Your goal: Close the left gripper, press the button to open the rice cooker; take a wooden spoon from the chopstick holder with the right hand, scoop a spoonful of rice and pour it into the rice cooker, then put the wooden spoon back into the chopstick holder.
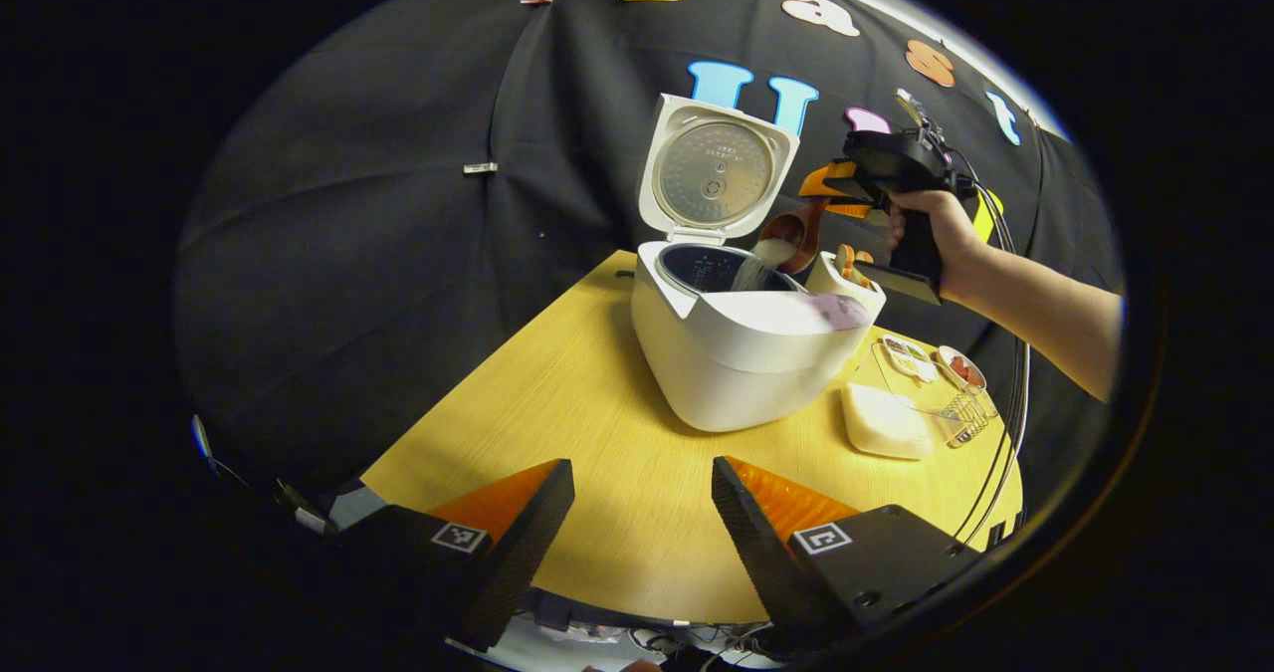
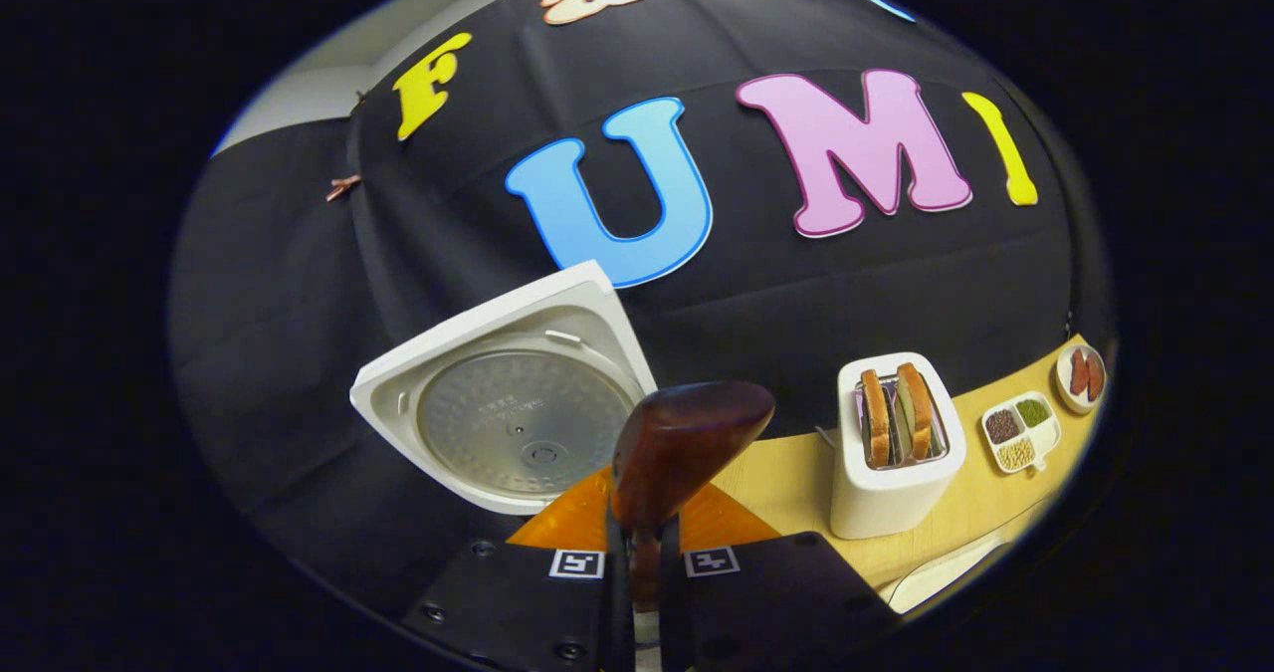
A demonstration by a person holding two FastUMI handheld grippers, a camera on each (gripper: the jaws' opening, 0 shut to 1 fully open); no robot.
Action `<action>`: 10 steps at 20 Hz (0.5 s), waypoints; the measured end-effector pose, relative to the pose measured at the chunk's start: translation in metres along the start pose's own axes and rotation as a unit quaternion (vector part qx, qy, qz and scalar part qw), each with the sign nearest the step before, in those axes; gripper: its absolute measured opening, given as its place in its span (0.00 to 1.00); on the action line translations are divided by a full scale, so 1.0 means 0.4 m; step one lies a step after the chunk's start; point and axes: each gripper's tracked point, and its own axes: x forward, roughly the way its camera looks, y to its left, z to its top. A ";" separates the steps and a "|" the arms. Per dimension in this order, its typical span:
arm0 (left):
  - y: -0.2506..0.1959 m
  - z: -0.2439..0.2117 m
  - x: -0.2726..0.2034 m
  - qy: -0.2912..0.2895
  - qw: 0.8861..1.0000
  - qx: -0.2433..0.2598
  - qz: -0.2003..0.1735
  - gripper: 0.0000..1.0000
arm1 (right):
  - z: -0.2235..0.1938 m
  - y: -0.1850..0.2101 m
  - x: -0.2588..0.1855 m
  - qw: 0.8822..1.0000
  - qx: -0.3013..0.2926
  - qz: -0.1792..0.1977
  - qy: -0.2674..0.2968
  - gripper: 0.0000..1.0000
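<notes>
The white rice cooker (image 1: pixel 742 353) stands open on the wooden table, its lid (image 1: pixel 717 169) raised upright. Above the inner pot (image 1: pixel 712 266), a brown wooden spoon (image 1: pixel 793 237) is tipped and rice (image 1: pixel 751 274) streams from it into the pot. My right gripper (image 1: pixel 834 192), held by a hand (image 1: pixel 931 229), is shut on the spoon's handle. In the right gripper view the gripper (image 2: pixel 637 553) clamps the handle, the back of the spoon bowl (image 2: pixel 687 443) faces me, and the lid (image 2: pixel 518 423) is beyond it. My left gripper (image 1: pixel 640 473) hovers open over the table's near edge, holding nothing.
A white toaster with bread slices (image 2: pixel 896 453) stands behind the cooker. To the right of the cooker lie a white dish (image 1: pixel 881 418), a wire rack (image 1: pixel 960 413), a divided dish of grains (image 2: pixel 1020 431) and a small plate (image 2: pixel 1083 373). The table (image 1: pixel 557 383) ends close to my left gripper.
</notes>
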 end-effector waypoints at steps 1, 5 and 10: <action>-0.005 -0.002 -0.003 0.002 1.000 -0.003 -0.002 0.96 | -0.010 0.007 0.002 1.000 -0.019 0.008 0.000 0.14; -0.016 -0.013 -0.010 0.005 1.000 -0.006 -0.005 0.96 | -0.038 0.039 0.010 0.997 -0.068 0.038 -0.002 0.14; -0.027 -0.032 -0.020 0.012 1.000 -0.011 -0.006 0.96 | -0.044 0.108 0.013 0.986 -0.144 0.084 -0.020 0.14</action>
